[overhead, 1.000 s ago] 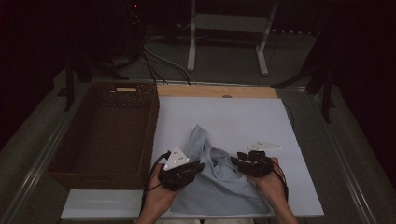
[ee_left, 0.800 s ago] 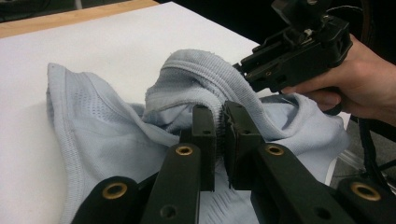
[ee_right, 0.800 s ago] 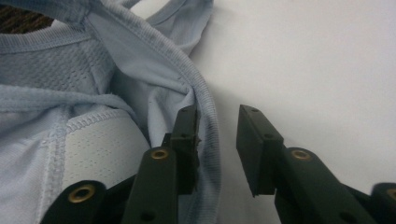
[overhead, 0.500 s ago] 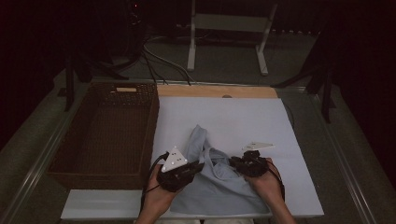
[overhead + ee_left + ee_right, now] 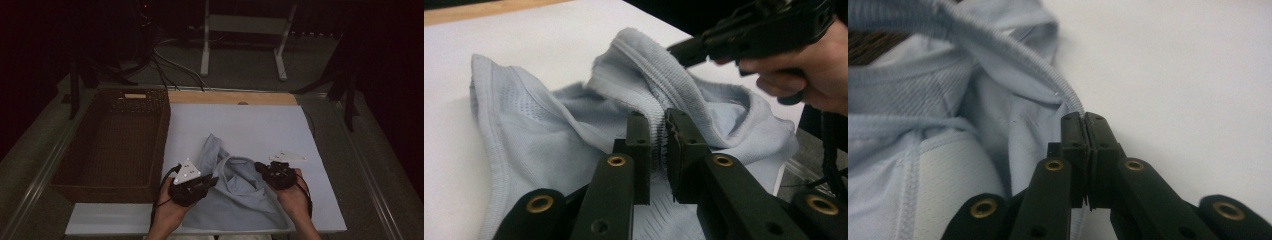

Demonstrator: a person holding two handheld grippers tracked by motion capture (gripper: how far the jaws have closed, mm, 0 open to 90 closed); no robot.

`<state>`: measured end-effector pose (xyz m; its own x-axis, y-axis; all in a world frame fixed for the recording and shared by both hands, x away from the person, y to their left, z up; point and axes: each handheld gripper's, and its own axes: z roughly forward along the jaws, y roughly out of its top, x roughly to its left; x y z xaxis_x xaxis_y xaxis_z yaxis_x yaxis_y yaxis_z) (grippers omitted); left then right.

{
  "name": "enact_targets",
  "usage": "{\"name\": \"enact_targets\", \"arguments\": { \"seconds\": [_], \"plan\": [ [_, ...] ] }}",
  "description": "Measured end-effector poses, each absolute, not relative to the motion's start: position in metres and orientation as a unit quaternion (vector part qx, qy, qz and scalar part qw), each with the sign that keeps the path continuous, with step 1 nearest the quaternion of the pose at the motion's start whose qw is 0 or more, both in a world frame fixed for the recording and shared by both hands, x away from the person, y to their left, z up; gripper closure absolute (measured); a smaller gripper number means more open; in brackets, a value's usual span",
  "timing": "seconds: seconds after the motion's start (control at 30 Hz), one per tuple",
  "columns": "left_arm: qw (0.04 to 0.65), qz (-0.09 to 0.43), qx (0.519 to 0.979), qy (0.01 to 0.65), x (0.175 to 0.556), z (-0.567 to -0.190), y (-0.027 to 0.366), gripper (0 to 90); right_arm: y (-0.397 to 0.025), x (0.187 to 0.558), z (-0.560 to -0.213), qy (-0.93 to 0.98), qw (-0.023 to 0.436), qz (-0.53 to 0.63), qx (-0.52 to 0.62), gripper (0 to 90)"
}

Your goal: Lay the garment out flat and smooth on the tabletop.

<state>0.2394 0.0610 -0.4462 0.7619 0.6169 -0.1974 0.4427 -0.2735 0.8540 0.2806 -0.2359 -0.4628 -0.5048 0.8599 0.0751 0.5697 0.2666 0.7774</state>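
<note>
The pale blue garment (image 5: 235, 192) lies at the near edge of the white board (image 5: 260, 125), beside the wicker basket (image 5: 110, 145). The left gripper (image 5: 657, 132) pinches the ribbed collar; the right gripper (image 5: 1084, 122) pinches the same band. The right gripper has shifted inward since a second ago, slackening the collar. Judgement: a fold or lift is in preparation.

My right gripper (image 5: 1085, 120) has its two black jaws pressed together, pinching the ribbed edge of the pale blue garment (image 5: 948, 105) right at their tips. From the pinch, that ribbed band (image 5: 1013, 57) runs up and away toward the top left corner. The rest of the cloth lies crumpled to the left of my jaws, with stitched seams showing. To their right is bare white table (image 5: 1188, 75).
</note>
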Motion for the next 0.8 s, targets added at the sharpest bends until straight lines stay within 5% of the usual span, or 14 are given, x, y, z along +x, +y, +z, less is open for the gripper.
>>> {"name": "enact_targets", "arguments": {
  "seconds": [0.37,0.8],
  "plan": [
    [0.492,0.082,0.790,0.358,0.241,-0.453,0.065,50.4,-0.256,0.283,-0.457,0.749,0.226,0.392,0.485,89.1],
    [0.464,0.090,0.789,0.393,0.237,-0.470,0.078,41.7,-0.266,0.289,-0.462,0.739,0.231,0.384,0.502,89.1]
  ]
}}
